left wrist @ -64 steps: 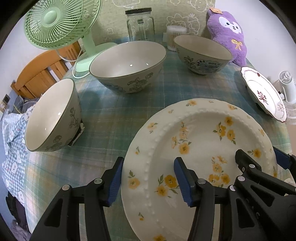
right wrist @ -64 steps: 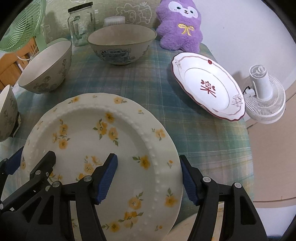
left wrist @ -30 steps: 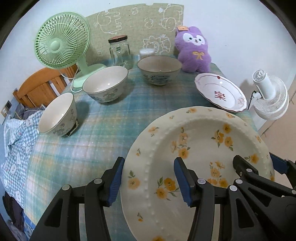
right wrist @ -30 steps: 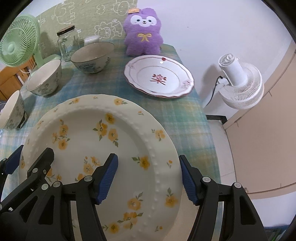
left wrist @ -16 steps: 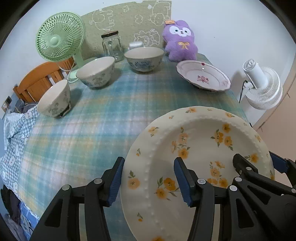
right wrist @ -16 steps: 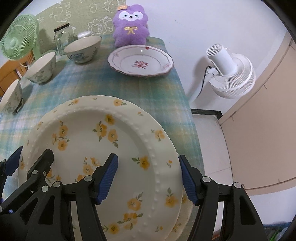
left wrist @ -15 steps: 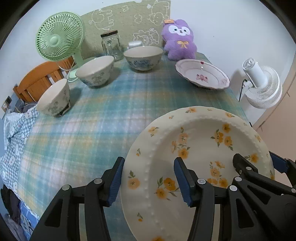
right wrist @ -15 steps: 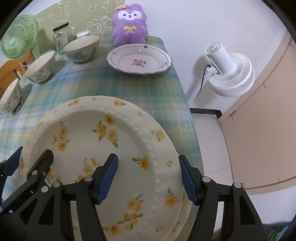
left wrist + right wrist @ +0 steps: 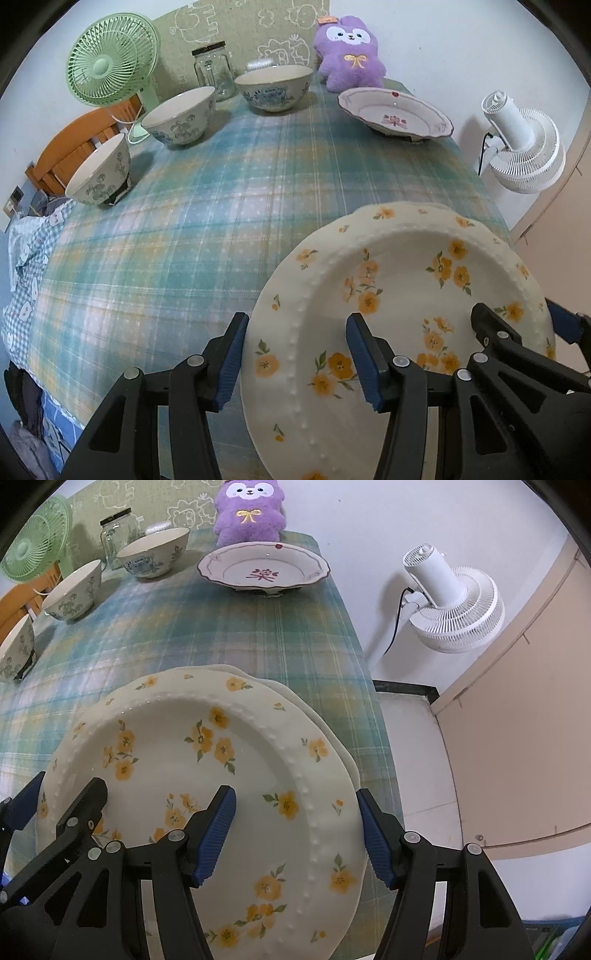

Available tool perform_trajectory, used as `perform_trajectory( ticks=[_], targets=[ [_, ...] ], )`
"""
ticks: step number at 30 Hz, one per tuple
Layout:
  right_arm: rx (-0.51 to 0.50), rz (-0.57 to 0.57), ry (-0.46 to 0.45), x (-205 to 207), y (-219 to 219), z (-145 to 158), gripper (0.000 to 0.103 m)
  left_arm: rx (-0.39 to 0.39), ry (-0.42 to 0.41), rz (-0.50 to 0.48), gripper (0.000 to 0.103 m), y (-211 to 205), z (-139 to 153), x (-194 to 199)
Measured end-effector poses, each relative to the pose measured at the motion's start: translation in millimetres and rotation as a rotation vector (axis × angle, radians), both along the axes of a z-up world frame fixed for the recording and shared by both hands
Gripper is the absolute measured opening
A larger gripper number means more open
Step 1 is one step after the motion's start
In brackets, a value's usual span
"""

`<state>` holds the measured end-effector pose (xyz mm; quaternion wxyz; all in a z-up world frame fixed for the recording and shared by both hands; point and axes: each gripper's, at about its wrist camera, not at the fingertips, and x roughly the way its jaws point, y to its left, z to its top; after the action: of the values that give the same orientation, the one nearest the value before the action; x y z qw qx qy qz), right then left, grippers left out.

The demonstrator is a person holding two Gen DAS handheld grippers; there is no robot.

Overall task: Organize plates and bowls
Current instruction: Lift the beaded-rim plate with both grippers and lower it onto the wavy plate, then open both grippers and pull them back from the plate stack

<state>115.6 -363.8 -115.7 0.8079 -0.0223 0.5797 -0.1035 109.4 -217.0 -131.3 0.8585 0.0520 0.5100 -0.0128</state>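
Rim of a second plate peeks out under the flowered plate, mostly hidden. Both claws, left gripper and right gripper, clamp the flowered plate's opposite edges at the table's near corner. Three bowls and one red-trimmed plate sit far back, by two fans.

left gripper and right gripper angled downward, jaws clamped over rim
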Motion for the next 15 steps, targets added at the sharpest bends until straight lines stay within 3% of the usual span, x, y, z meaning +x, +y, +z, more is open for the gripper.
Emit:
perform_trajectory(
  ticks=[15],
  targets=[
    [-0.007,-0.010,-0.018,0.7,-6.6,-4.0,0.069,0.007,-0.011,0.003,0.053,-7.3,-5.2,-2.3]
  ],
)
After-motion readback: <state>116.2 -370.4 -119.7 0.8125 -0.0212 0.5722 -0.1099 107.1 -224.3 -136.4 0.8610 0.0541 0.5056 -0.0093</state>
